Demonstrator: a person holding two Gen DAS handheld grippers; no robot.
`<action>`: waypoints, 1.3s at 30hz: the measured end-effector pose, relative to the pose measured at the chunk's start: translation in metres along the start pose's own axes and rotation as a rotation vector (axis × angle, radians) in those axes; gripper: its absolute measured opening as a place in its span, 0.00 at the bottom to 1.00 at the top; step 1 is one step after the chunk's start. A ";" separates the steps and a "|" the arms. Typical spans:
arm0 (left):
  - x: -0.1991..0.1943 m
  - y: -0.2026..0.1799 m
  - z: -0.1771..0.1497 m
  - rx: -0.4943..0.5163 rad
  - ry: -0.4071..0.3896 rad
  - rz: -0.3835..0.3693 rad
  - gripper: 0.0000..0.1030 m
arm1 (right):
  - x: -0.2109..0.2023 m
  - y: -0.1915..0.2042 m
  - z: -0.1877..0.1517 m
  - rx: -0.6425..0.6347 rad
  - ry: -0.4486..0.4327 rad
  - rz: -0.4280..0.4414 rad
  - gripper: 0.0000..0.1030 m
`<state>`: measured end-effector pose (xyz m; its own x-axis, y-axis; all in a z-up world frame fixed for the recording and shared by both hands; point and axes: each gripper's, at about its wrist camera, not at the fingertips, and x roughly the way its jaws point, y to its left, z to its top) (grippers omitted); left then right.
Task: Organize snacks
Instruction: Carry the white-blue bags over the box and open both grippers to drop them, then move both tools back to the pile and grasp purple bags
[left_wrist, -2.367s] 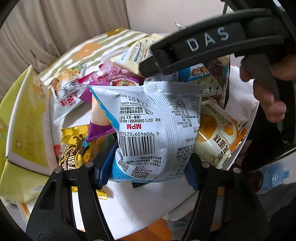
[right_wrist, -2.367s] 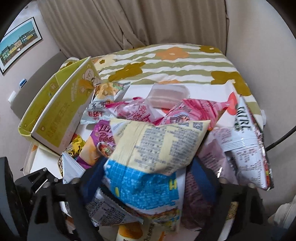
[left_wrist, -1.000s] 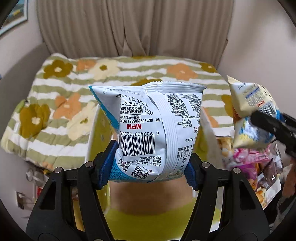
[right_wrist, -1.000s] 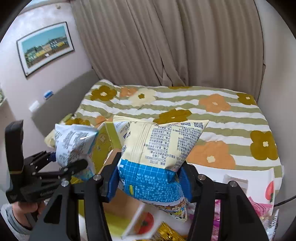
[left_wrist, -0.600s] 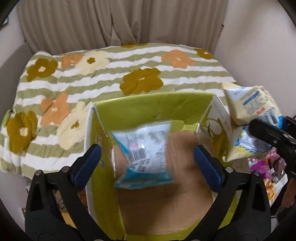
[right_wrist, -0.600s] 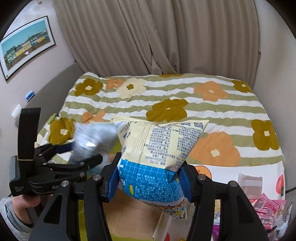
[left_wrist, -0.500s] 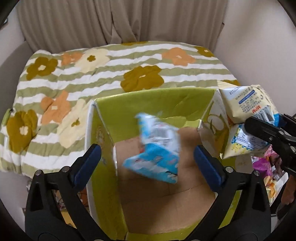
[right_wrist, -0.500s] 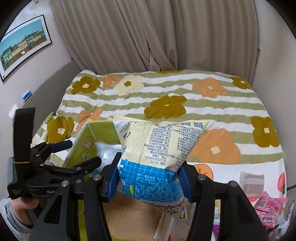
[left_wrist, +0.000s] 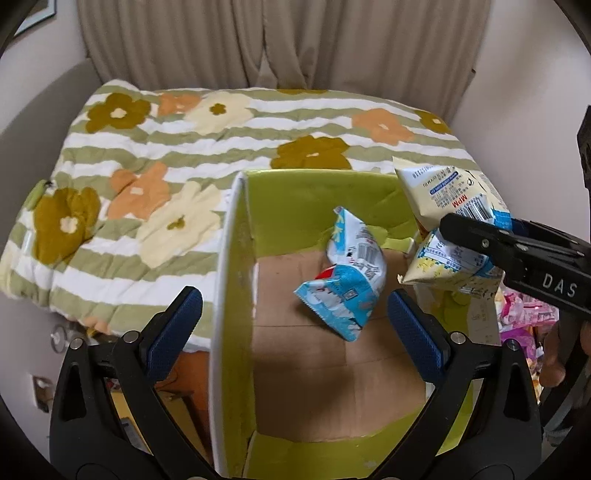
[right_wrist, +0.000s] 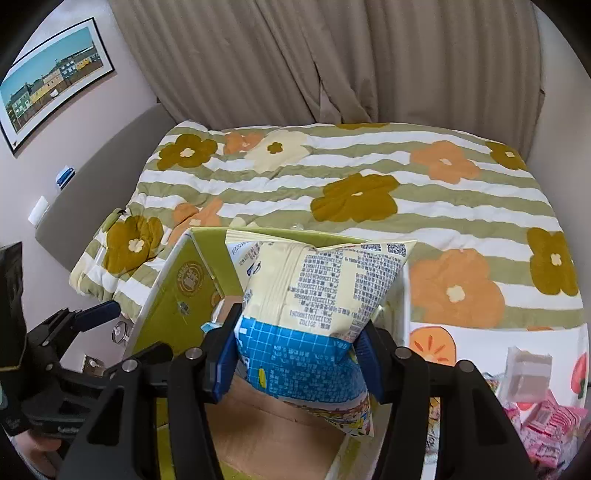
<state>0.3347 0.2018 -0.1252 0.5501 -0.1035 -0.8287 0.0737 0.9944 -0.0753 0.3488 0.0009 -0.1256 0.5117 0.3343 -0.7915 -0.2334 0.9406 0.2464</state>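
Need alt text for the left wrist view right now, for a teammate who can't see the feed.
Blue-and-white snack bag lies inside the open green cardboard box, below the empty, wide-open left gripper. At right, the right gripper is shut on a yellow-and-blue snack bag over the box's edge. A floral striped bedspread lies behind.

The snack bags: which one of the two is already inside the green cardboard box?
The blue and white snack bag lies loose on the green cardboard box's brown floor. The yellow and blue snack bag is clamped in the right gripper.
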 end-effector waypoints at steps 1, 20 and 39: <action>-0.001 0.001 -0.001 -0.005 -0.001 0.000 0.97 | 0.002 0.001 0.001 -0.002 -0.001 0.008 0.52; -0.020 0.002 -0.020 -0.014 -0.013 0.008 0.97 | -0.010 0.013 -0.015 -0.060 -0.002 0.002 1.00; -0.099 -0.055 -0.052 0.011 -0.139 0.032 0.97 | -0.099 0.002 -0.049 -0.069 -0.144 -0.033 1.00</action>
<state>0.2332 0.1585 -0.0679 0.6618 -0.0742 -0.7460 0.0627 0.9971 -0.0437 0.2572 -0.0331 -0.0743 0.6323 0.3132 -0.7086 -0.2686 0.9465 0.1787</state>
